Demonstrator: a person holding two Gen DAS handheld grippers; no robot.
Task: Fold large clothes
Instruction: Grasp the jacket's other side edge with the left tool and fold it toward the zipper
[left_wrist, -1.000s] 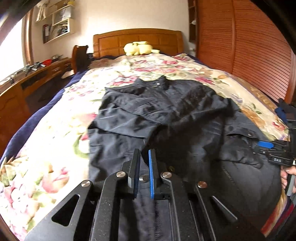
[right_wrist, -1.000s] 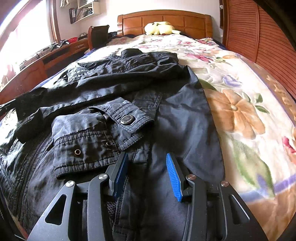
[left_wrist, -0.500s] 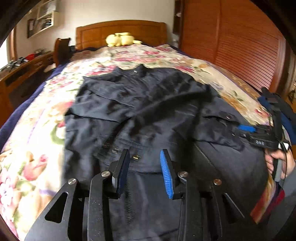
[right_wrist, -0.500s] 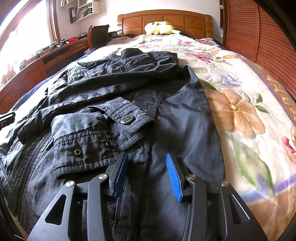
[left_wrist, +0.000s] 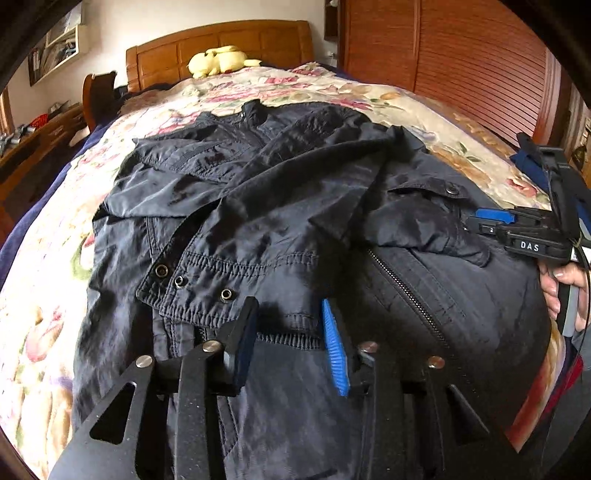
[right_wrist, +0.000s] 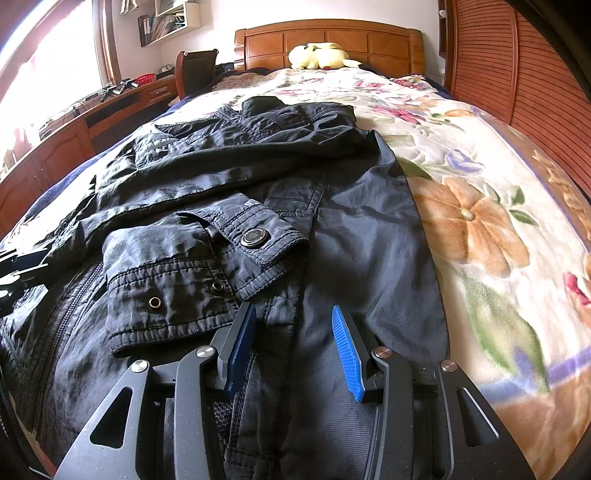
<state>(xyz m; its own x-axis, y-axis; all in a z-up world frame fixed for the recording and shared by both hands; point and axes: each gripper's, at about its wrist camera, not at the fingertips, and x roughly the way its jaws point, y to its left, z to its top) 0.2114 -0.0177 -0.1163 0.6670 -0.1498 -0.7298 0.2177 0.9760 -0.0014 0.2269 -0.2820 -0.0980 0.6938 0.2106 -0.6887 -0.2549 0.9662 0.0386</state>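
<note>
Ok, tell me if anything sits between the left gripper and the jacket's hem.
Nothing visible does. The left gripper is right over the dark jacket, its fingers closing astride the elastic hem just below the folded-in cuff.

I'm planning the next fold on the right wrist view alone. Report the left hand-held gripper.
Observer: The left hand-held gripper hovers over the jacket, jaws closing, cloth between them unpinched.
Operator: Name what lies ahead of it.
Observer: A sleeve cuff with three snaps, folded across the jacket front.
Operator: Describe my side from there.
Observer: A hand holds the right hand-held gripper at the jacket's edge.
</note>
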